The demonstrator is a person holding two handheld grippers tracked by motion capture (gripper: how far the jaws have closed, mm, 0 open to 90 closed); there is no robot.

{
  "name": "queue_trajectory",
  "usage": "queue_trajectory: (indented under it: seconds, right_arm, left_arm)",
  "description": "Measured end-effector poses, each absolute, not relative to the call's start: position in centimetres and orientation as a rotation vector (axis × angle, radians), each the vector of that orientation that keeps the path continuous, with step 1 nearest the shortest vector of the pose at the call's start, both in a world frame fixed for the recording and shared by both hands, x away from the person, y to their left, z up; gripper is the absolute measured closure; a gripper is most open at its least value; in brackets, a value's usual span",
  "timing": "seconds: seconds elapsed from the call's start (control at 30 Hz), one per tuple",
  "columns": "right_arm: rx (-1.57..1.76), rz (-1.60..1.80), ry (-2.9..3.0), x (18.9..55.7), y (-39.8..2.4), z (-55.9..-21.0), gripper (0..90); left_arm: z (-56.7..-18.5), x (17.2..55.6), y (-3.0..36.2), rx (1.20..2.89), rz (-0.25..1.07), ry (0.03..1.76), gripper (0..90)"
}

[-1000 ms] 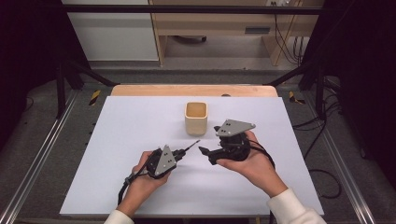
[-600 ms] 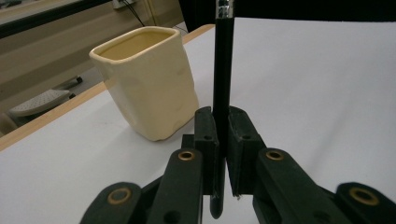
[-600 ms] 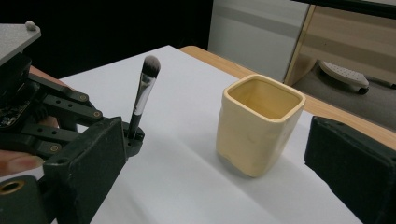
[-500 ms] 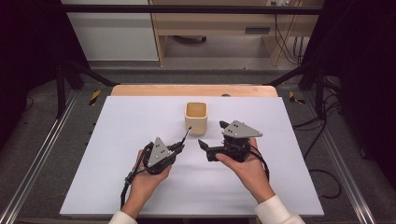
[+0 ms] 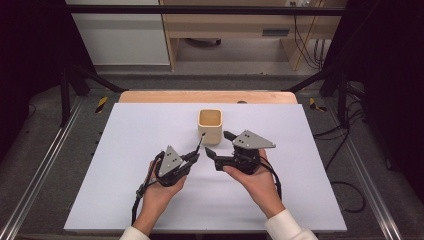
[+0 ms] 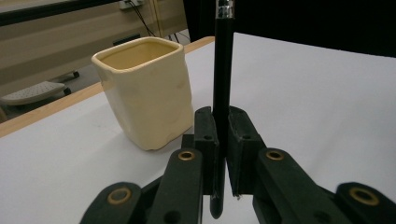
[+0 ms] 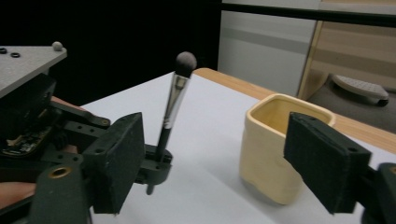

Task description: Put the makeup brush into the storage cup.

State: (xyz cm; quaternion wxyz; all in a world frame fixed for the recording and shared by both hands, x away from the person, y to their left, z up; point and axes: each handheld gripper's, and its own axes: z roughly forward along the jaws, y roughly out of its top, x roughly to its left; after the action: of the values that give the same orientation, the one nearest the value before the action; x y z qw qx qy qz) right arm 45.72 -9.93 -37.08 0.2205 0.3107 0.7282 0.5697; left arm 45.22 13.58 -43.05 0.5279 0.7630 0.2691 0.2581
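Gripping a makeup brush (image 7: 173,105), the left tool (image 6: 222,140); bristles in right gripper view.

White tabletop (image 5: 125,150), wooden strip (image 5: 165,96) along its far edge. Metal rails (image 5: 45,170) down both sides, on grey floor (image 5: 210,82). Yellow-and-black tape marks (image 5: 101,103) near the far corners. Beyond, a white cabinet (image 5: 120,35) beside a wooden desk (image 5: 235,25), with cables (image 5: 302,35) hanging at the desk's right end. More cable (image 5: 350,190) looped on the floor at right.

grey floor (image 5: 45,165) surrounds white table (image 5: 310,175); wooden desk (image 5: 235,25) behind.
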Motion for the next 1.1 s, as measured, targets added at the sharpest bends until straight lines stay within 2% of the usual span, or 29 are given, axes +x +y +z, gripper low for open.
queue_trajectory:
  seconds: [0.03,0.07,0.1,0.17,0.2,0.23,0.57,0.97,1.1]
  right_arm:
    - [0.857,1.593,2.033,45.8,-9.5,-37.2,26.9]
    - [0.857,1.593,2.033,45.8,-9.5,-37.2,26.9]
    - [0.859,1.614,2.034,45.8,-9.2,-37.3,32.3]
    - [0.863,1.619,2.036,45.8,-9.0,-37.4,34.1]
    - [0.873,1.628,2.042,45.9,-8.6,-37.5,40.4]
    - [0.88,1.637,2.04,46.0,-8.4,-37.6,42.8]
    - [0.921,1.672,2.052,46.5,-7.4,-38.4,55.4]
    - [0.929,1.732,2.033,46.8,-6.9,-38.7,81.3]
    - [0.917,1.756,2.054,46.8,-7.1,-38.6,83.2]
  left_arm:
    - [-43.0,45.2,13.5,1.816,0.612,0.649,83.4]
    - [-43.0,45.3,13.4,1.813,0.608,0.65,83.4]
    - [-43.0,45.3,13.2,1.805,0.604,0.658,83.4]
    - [-43.0,45.2,13.1,1.8,0.598,0.662,83.4]
    - [-43.0,45.2,13.0,1.794,0.592,0.664,83.4]
    - [-43.0,45.1,12.9,1.789,0.596,0.666,83.4]
    - [-42.8,45.0,12.8,1.758,0.587,0.675,83.4]
    - [-42.8,44.7,12.4,1.739,0.567,0.675,83.3]
    - [-42.9,44.7,12.4,1.732,0.573,0.664,81.4]
